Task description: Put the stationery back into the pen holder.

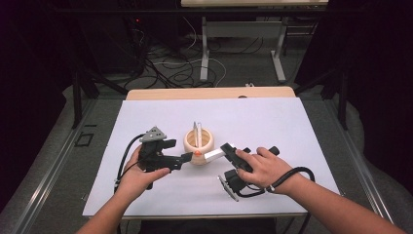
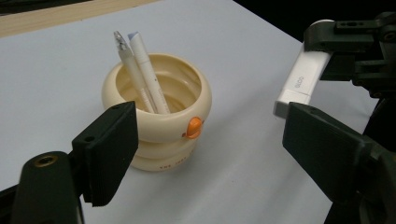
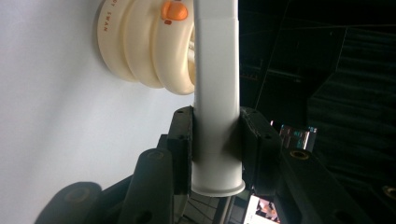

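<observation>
High view looks forward-down from above; both gripper views sit close behind their jaws, sharing the cream pot (image 1: 198, 140) (image 2: 159, 112) (image 3: 144, 42) just ahead.

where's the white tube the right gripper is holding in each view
High view: white tube just right of centre, pointing at the cream holder.
Left gripper view: upper right.
Right gripper view: centre, running upward.
Shared landmark: the holder's orange knob.
</observation>
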`<state>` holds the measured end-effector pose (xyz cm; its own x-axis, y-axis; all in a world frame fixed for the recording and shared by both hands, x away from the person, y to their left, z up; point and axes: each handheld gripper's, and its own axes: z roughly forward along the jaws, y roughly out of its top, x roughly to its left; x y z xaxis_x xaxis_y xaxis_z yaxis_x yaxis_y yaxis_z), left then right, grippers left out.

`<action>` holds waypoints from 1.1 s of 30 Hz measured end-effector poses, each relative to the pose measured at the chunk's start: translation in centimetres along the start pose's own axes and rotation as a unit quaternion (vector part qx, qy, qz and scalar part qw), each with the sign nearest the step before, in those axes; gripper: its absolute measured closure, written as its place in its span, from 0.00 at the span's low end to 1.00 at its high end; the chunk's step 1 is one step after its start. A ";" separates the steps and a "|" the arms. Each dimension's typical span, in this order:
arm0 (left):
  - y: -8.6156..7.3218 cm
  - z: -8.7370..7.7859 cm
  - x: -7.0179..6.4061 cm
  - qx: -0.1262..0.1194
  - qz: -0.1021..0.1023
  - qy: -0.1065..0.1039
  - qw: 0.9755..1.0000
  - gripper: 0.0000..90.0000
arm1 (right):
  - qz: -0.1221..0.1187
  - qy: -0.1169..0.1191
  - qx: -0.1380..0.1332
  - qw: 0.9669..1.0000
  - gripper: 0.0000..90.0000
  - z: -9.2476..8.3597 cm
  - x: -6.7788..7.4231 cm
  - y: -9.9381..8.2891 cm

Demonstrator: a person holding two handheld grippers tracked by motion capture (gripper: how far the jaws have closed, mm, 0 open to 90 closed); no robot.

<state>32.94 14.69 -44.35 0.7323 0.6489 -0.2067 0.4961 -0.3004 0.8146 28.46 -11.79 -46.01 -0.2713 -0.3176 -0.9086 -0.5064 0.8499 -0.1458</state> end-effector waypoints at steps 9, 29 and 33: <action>0.3 0.2 -1.0 0.016 0.034 0.004 0.999 0.33 | -0.049 0.007 -0.011 0.999 0.75 -0.2 0.6 0.8; 1.1 2.0 -3.2 0.078 0.055 -0.030 0.995 0.39 | -0.098 0.015 -0.029 0.995 0.75 0.0 1.5 1.7; 1.1 2.4 -3.6 0.100 0.051 -0.040 0.993 0.40 | -0.104 0.017 -0.033 0.994 0.75 0.1 1.7 1.9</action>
<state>31.96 10.32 -44.07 0.8137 0.5535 -0.1776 0.4950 -0.4996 0.7109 27.11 -10.73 -47.86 -0.1820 -0.4988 -0.8474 -0.6063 0.7354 -0.3027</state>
